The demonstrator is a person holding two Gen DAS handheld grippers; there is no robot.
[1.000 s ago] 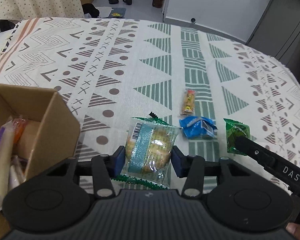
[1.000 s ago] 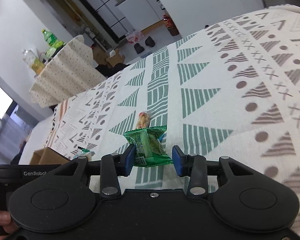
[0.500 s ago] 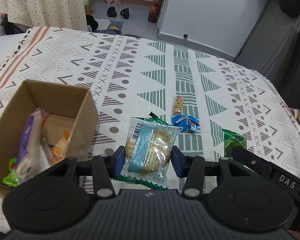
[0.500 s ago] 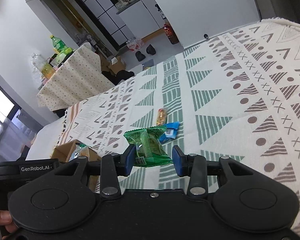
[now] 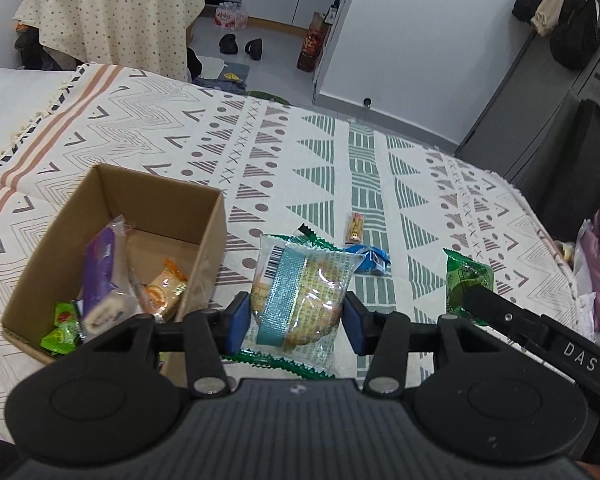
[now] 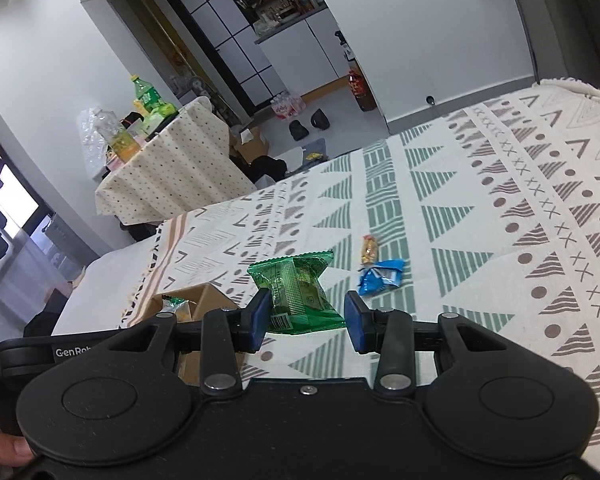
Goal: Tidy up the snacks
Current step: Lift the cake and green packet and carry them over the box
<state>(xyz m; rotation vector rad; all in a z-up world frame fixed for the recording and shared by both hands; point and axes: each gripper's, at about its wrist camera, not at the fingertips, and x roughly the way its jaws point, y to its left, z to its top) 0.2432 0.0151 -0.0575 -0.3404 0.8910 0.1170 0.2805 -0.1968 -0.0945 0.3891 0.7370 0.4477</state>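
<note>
Over the near edge of the surface, which is spread with a cream cloth printed in green and brown triangles, both tools are carrying something. The left tool is clenched on a clear crinkly packet of round biscuits with a pale blue band, held just beside the right wall of the open brown cardboard box, not yet over its mouth. The right tool pinches a shiny green foil snack packet by its lower part, further to the right and well apart from the box. I reckon the chief risk is the box wall: if the biscuit packet swings left too low, its loose frilled ends could catch the cardboard rim and tip or shove the light box. The green packet is gripped low, so it might swivel or slip if jolted. With both tools heading for one small opening, they could knock together; one at a time looks wiser. The box already holds a purple-wrapped roll, an orange-and-white sachet and small green sweets, yet its far half is bare. Still lying towards the middle of the surface are a crumpled blue wrapper and a small yellow-orange sweet, clear of either path. The cloth beyond is open, with room to lift and cross.
</note>
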